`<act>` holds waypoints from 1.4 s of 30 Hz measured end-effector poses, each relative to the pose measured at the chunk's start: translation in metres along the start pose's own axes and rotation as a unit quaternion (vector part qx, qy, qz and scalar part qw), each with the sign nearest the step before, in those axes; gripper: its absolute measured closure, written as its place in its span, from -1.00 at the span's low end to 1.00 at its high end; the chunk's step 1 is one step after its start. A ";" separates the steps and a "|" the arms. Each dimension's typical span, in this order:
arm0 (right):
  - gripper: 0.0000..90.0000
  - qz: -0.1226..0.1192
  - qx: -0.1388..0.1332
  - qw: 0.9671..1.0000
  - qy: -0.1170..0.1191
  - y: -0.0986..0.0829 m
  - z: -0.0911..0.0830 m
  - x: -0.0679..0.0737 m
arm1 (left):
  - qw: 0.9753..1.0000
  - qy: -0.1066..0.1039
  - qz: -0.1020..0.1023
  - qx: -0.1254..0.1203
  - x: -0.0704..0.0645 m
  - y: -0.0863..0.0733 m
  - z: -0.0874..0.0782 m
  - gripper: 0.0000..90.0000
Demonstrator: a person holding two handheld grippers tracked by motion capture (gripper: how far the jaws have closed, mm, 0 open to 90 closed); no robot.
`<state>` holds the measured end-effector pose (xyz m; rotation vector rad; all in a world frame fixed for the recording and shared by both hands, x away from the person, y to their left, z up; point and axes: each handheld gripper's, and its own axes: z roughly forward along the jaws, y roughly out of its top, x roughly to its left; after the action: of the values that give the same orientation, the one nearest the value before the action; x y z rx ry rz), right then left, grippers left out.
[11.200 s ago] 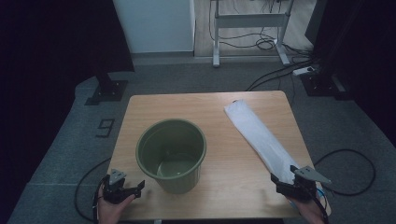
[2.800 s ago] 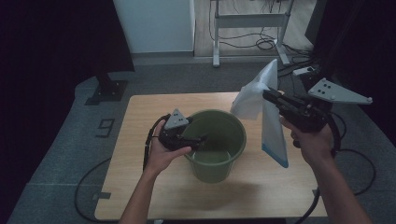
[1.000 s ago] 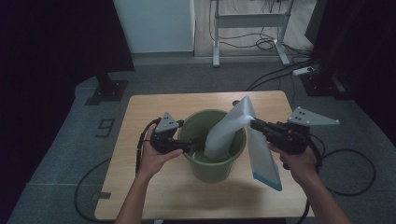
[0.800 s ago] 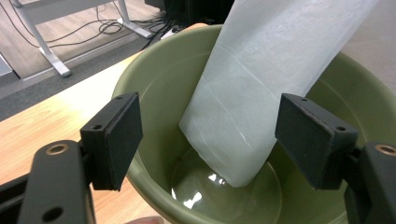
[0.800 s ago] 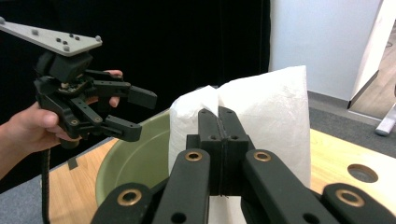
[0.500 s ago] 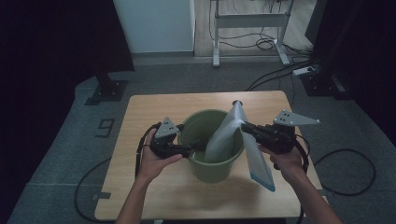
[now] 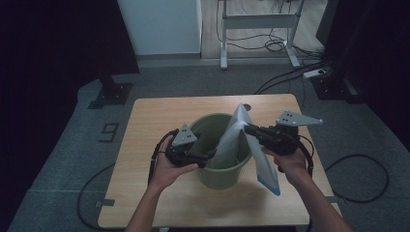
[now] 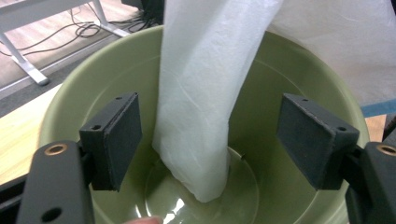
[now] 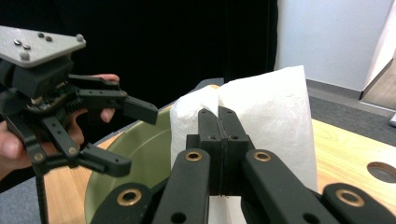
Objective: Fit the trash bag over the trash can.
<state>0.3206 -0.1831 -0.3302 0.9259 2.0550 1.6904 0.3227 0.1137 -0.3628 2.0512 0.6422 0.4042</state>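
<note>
A green bucket point(image 7: 220, 171) stands mid-table. A long white bag point(image 7: 231, 137) is draped over my right gripper point(image 7: 249, 129), which is shut on the bag's fold above the bucket's right rim. One end hangs down inside the bucket point(image 8: 266, 107), and its tip point(image 8: 201, 182) nearly touches the bottom. The other end, with a blue edge point(image 7: 270, 184), hangs outside on the right. My left gripper point(image 7: 209, 155) is open at the left rim. Its pads point(image 8: 116, 140) stand either side of the bag point(image 8: 201, 93) without touching it. The right gripper view shows the shut jaws point(image 9: 219, 116) on the bag point(image 9: 275, 107).
The wooden table point(image 7: 145, 145) has bare room left of and in front of the bucket, and a cable hole point(image 7: 247, 107) at the back. Cables trail over the grey floor point(image 7: 358, 159). A desk frame point(image 7: 256, 29) stands behind.
The bag lay flat on the table at first. My right gripper lifted it, then lowered one end into the bucket. The left gripper came to the rim. Little has moved in the last half second.
</note>
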 end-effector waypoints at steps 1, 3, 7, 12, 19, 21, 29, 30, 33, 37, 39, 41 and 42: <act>0.98 0.000 0.000 1.000 0.001 0.001 0.001 0.000 | 1.000 -0.001 0.001 0.001 -0.001 0.001 0.002 -0.48; 0.98 -0.001 0.001 1.000 0.003 0.002 0.003 0.002 | 1.000 -0.003 0.003 0.002 -0.002 0.004 0.005 -0.47; 0.98 -0.001 0.001 1.000 0.008 0.003 0.006 0.004 | 1.000 -0.004 0.007 0.001 -0.005 0.010 0.012 -0.37; 0.98 -0.001 0.002 1.000 0.017 0.003 0.007 0.006 | 1.000 0.001 0.009 0.001 -0.006 0.013 0.018 -0.19; 0.98 0.004 -0.003 1.000 0.024 0.003 0.007 0.007 | 1.000 0.003 0.000 -0.005 -0.003 0.014 0.025 0.10; 0.98 0.004 -0.003 1.000 0.025 0.003 0.007 0.007 | 1.000 0.000 0.001 -0.009 -0.003 0.014 0.026 0.21; 0.98 0.003 -0.002 1.000 0.031 0.003 0.008 0.008 | 1.000 -0.019 0.007 -0.008 -0.003 0.014 0.029 0.73; 0.98 0.002 -0.001 0.999 0.032 0.003 0.008 0.008 | 1.000 -0.025 0.006 -0.007 -0.002 0.014 0.029 0.82; 0.98 0.001 0.001 0.999 0.036 0.002 0.009 0.009 | 0.999 -0.032 0.004 -0.011 -0.001 0.014 0.028 1.00; 0.97 0.001 0.001 0.999 0.040 0.002 0.009 0.009 | 0.999 -0.033 0.001 -0.010 -0.001 0.014 0.026 1.00; 0.95 -0.001 0.001 0.999 0.041 0.002 0.009 0.009 | 0.999 -0.030 -0.001 -0.012 0.000 0.014 0.025 1.00; 0.91 -0.002 0.001 0.999 0.041 0.002 0.009 0.010 | 1.000 -0.026 -0.004 -0.013 0.001 0.013 0.024 1.00; 0.77 -0.003 -0.001 0.999 0.042 0.001 0.009 0.010 | 1.000 -0.023 -0.005 -0.013 0.002 0.013 0.022 1.00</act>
<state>0.3191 -0.1697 -0.3295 0.8606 2.1065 1.7549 0.3396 0.0939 -0.3633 2.0265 0.6165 0.3554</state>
